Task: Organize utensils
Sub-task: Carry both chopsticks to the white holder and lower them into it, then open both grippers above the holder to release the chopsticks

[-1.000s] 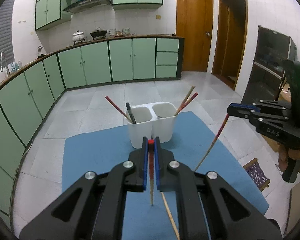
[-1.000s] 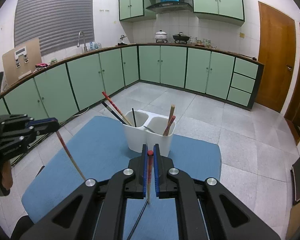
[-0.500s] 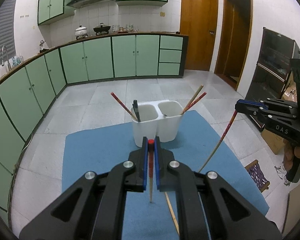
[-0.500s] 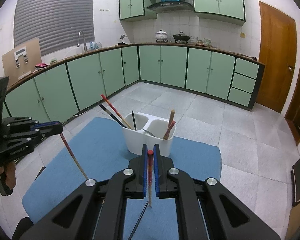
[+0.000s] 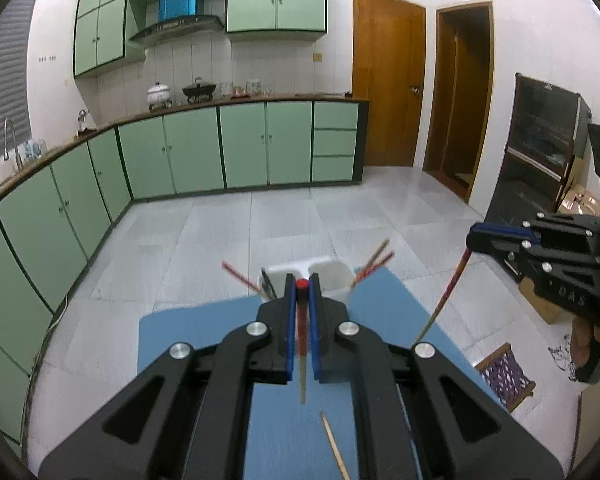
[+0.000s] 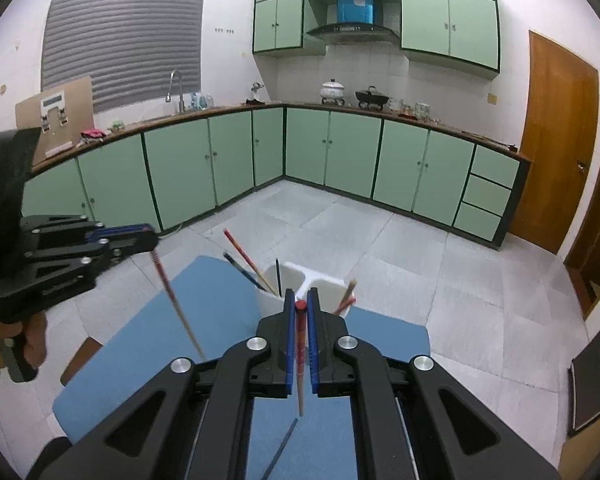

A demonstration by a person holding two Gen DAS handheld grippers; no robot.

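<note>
One blue-covered desk (image 5: 188, 340) carries one white two-cup holder (image 6: 300, 276), near its far edge. Two grippers: the left gripper (image 5: 302, 280) has its jaws clamped on a red-topped chopstick (image 5: 301, 344), tip hanging above the desk; the right gripper (image 6: 299, 300) grips another chopstick (image 6: 300, 360). Two loose sticks lie below.

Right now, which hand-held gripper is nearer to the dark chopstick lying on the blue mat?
Right. The dark chopstick lies just under the right hand-held gripper; the left hand-held gripper hangs well off to the side.
</note>
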